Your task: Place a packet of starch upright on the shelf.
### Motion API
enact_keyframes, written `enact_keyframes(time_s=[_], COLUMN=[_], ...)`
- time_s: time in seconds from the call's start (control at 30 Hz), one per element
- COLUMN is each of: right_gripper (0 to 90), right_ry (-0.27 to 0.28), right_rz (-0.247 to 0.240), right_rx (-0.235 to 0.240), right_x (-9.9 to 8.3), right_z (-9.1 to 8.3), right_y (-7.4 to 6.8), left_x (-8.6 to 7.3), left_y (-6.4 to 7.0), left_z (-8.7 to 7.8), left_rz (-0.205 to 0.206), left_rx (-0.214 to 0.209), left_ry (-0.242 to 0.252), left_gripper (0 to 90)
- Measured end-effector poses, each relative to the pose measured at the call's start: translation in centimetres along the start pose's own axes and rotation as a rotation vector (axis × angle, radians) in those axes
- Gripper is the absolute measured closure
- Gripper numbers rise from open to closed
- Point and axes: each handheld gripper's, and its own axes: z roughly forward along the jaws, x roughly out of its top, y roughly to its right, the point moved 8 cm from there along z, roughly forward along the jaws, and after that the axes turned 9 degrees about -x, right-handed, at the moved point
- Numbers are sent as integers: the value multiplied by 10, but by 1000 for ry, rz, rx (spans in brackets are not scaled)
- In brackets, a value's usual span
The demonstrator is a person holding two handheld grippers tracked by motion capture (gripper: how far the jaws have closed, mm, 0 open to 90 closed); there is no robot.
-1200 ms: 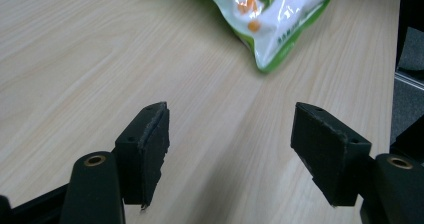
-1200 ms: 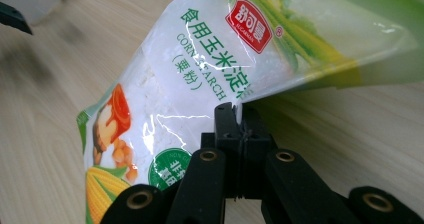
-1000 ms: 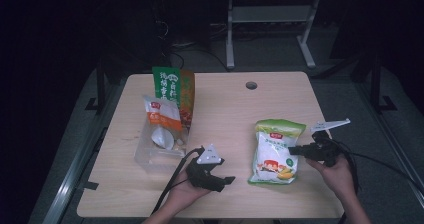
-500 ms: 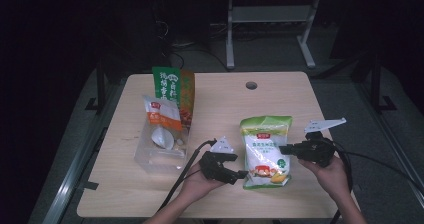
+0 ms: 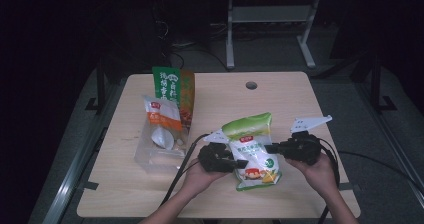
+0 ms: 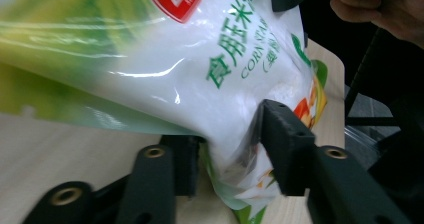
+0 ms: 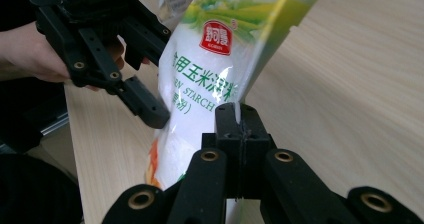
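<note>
Corn starch bag (image 5: 252, 149) sits at table (image 5: 280, 99) front centre, between both grippers, top end tipped up toward 12 o'clock, bottom end resting on the wood.

Right gripper (image 5: 270, 148): jaws pressed together on the bag's side seam at its 3 o'clock edge; right gripper view shows the film edge (image 7: 239, 115) caught in the slit between them. Thin hold, seam only.

Left gripper (image 5: 244, 162): jaws spread, straddling the bag's lower corner (image 6: 235, 169) at its 8 o'clock side. Film sits between them, not yet pinched as far as I can judge.

To do this well:
- close left on flat film, not on the powder bulge, else it slips
- grab deeper than the seam if lifting; powder weight sags to the low end
- keep both grips level so the bag hangs flat, no twist
- don't pull the grippers apart, the seam could tear

Clear plastic bag (image 5: 160, 151) with sauce packets and green-orange box (image 5: 172, 91) sit at 10 o'clock, well apart.
</note>
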Motion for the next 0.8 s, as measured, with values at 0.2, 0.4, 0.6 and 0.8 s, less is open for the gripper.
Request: enact_keyframes(time_s=[0.2, 0.4, 0.6, 0.8], right_gripper=[900, 894, 885, 693], right_ry=[41, 47, 26, -35], right_rz=[-18, -50, -44, -28], right_rx=[8, 0, 32, 103], right_x=[11, 15, 9, 6], right_z=[2, 10, 22, 33], right_y=[-6, -11, -10, -10], left_x=[7, 11, 5, 0], left_y=[-3, -6, -8, -6], left_z=[-13, -25, -30, -27], left_rz=[46, 129, 183, 224], left_rx=[79, 183, 217, 234], left_ry=[23, 10, -34, -66], left_gripper=[749, 775, 782, 793])
